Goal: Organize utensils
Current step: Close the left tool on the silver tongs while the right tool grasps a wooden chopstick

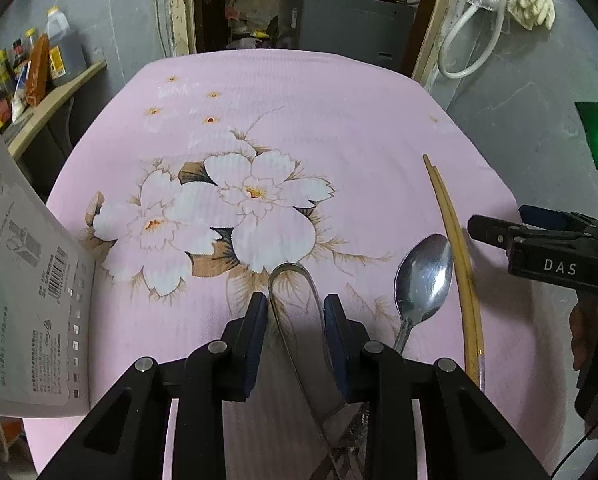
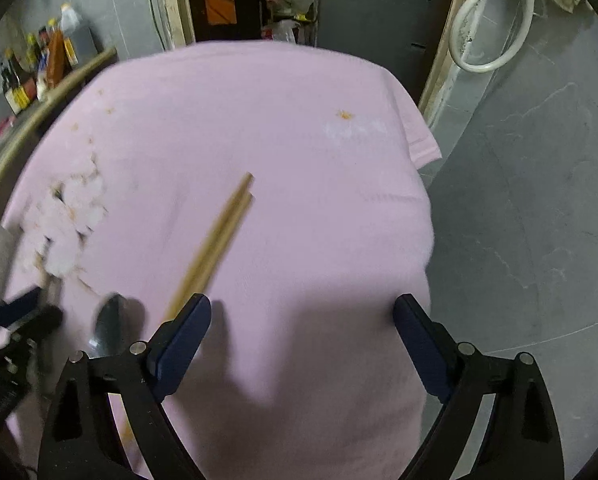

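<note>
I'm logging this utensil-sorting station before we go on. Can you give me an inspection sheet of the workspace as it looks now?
Surface: table under a pink floral cloth, bare at the right.
Job's things: metal tongs between the left fingers; spoon and chopsticks side by side on the cloth.
Clutter: grey printed box at the left edge.
Grippers: left gripper narrowed around the tongs, contact unclear; right gripper wide open, nothing between its fingers, chopsticks beside its left finger.
Cables: white hose looped on the wall.
Surroundings: bottles on a shelf, grey floor.
</note>
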### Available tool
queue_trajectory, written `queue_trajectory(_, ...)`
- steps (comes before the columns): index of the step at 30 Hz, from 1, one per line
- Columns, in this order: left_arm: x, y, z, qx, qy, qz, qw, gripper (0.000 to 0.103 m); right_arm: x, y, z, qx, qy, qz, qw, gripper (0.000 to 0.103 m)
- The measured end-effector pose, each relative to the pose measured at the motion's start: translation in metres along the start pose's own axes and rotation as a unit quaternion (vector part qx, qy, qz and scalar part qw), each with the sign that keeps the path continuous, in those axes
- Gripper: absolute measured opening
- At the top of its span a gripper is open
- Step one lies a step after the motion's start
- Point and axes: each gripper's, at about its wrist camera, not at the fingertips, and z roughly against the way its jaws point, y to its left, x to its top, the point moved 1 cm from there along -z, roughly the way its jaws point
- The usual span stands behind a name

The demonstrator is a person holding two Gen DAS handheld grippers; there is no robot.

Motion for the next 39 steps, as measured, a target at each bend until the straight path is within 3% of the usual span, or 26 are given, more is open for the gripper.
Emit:
queue_trajectory(12,0.002,-0.001,0.000,0.003,0.007,0.000,1.0000,0.028,-0.010,0.033,-0.012,-0.032,0.027,0.034,0.999,0.089)
queue_trajectory(17,0.003,0.001,-0.001,0.000,0.010,-0.003,0.9999,0.026,-0.016,0.027,-0.011,-0.032,0.028,0.024,0.999,0.089)
queue_trajectory(20,0.004,0.001,-0.001,-0.002,0.013,-0.006,0.9999,0.026,-0.014,0.023,-0.010,-0.034,0.028,0.038,0.998,0.077)
queue_trajectory(22,0.005,0.001,-0.001,-0.004,0.015,-0.005,0.9999,0.026,-0.012,0.019,-0.009,-0.031,0.030,0.038,0.998,0.060)
queue_trajectory(26,0.007,0.007,-0.001,-0.021,0.021,0.005,0.9996,0.025,0.001,0.018,-0.012,0.015,0.042,0.023,0.999,0.037)
queue_trajectory(31,0.009,0.018,-0.003,-0.056,0.031,0.030,0.9975,0.025,0.016,0.014,-0.018,0.055,0.053,-0.001,0.997,0.034)
queue_trajectory(35,0.008,0.011,-0.004,-0.044,0.033,0.017,0.9983,0.024,0.022,0.017,-0.024,0.046,0.045,0.009,0.998,0.034)
queue_trajectory(38,0.007,0.002,-0.003,-0.022,0.033,-0.001,0.9992,0.024,0.018,0.022,-0.022,0.036,0.031,0.011,0.999,0.024)
queue_trajectory(39,0.006,0.001,-0.003,-0.022,0.032,0.000,0.9992,0.024,0.017,0.020,-0.022,0.039,0.029,0.006,0.999,0.013)
